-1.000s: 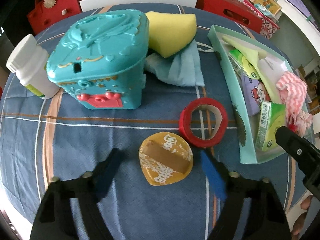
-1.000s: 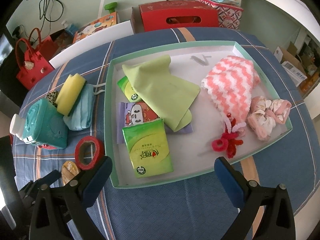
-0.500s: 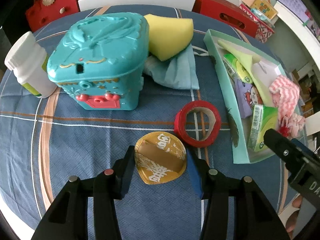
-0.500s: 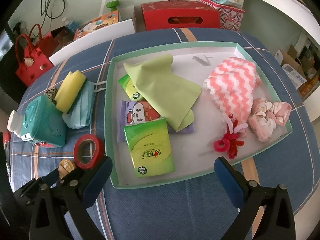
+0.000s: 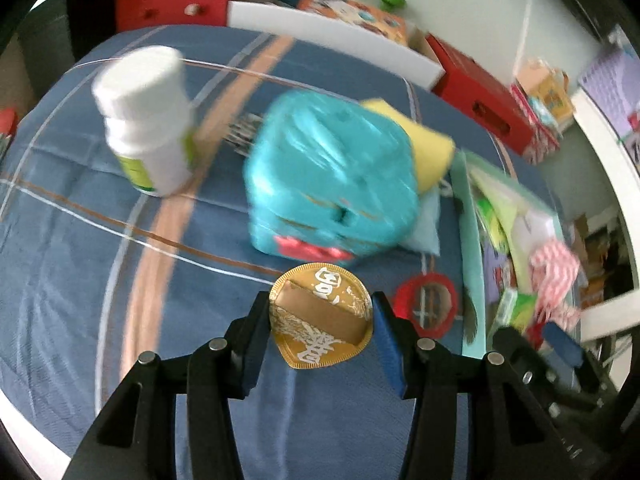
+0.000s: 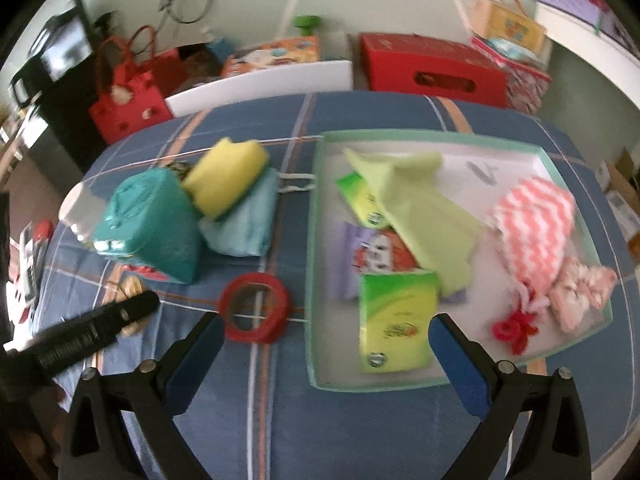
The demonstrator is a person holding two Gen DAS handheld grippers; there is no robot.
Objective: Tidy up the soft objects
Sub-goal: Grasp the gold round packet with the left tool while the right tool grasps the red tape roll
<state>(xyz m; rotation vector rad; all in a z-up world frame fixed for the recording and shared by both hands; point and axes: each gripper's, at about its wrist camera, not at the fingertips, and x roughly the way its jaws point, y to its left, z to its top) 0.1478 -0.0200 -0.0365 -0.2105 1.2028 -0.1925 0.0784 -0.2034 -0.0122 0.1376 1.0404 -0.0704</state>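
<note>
The green tray [image 6: 568, 374] already holds cloths and tissue packs. Left of it, beside the teal box [image 5: 328, 176], the left gripper [image 5: 320, 320] pinches the gold packet [image 5: 320, 316], apparently lifted. The right gripper [image 6: 324, 344], jaws spread and empty, hovers nearer the tray's front edge.

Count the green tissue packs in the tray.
2. One green tissue pack lies at the tray's near edge; the other sits farther back, partly under the light green cloth. More may be hidden beneath it.
</note>
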